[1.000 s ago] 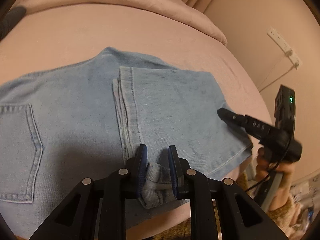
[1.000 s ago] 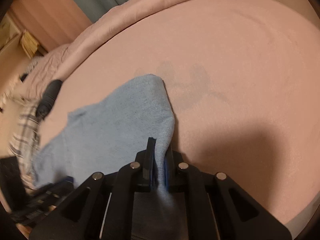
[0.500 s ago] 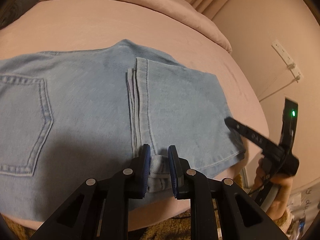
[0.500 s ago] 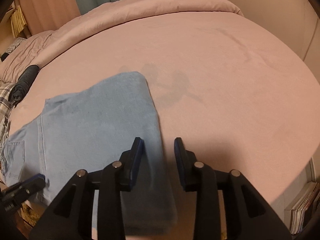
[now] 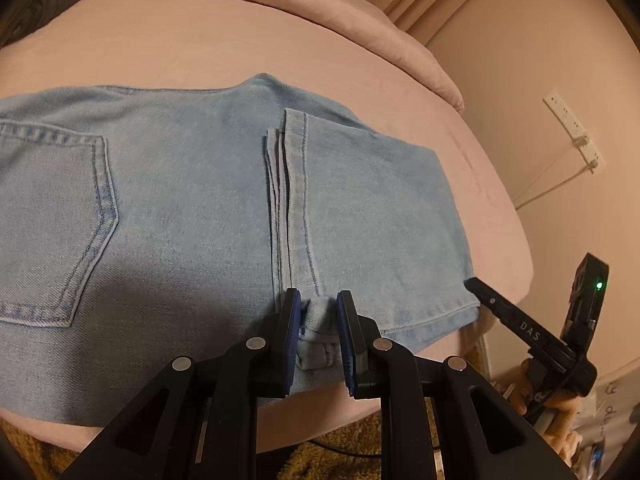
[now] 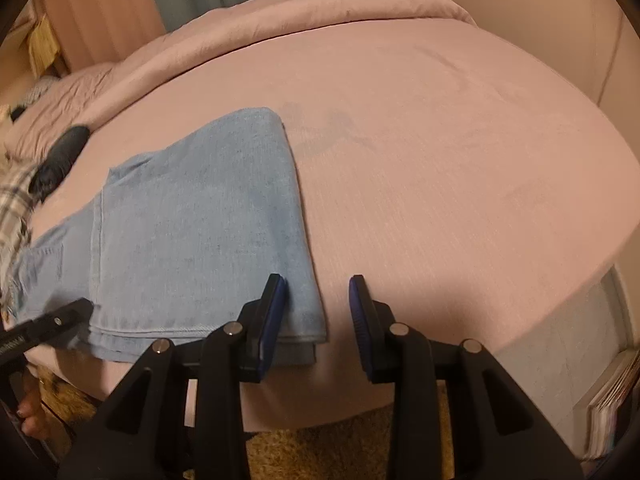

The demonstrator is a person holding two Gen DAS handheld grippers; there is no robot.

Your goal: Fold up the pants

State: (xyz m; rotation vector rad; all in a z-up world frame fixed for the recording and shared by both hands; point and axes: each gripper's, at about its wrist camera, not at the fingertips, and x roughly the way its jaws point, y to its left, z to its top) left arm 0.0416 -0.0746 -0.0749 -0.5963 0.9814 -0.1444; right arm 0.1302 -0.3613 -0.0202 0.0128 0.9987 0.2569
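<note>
Left wrist view is showing the left gripper [image 5: 318, 322] pinching the hem of the jeans [image 5: 180, 200] lying lengthwise along the bed [image 5: 240, 40] edge, while the right gripper [image 6: 318, 312] (jaws just opened, empty) is hovering beside the folded end.

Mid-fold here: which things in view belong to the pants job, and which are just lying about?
Job:
- jeans, legs folded over
- left gripper, clamped on the hem
- right gripper, jaws just opened, nothing between them
- bed

Lying about:
- dark bundle
- plaid cloth
- wall power strip
</note>
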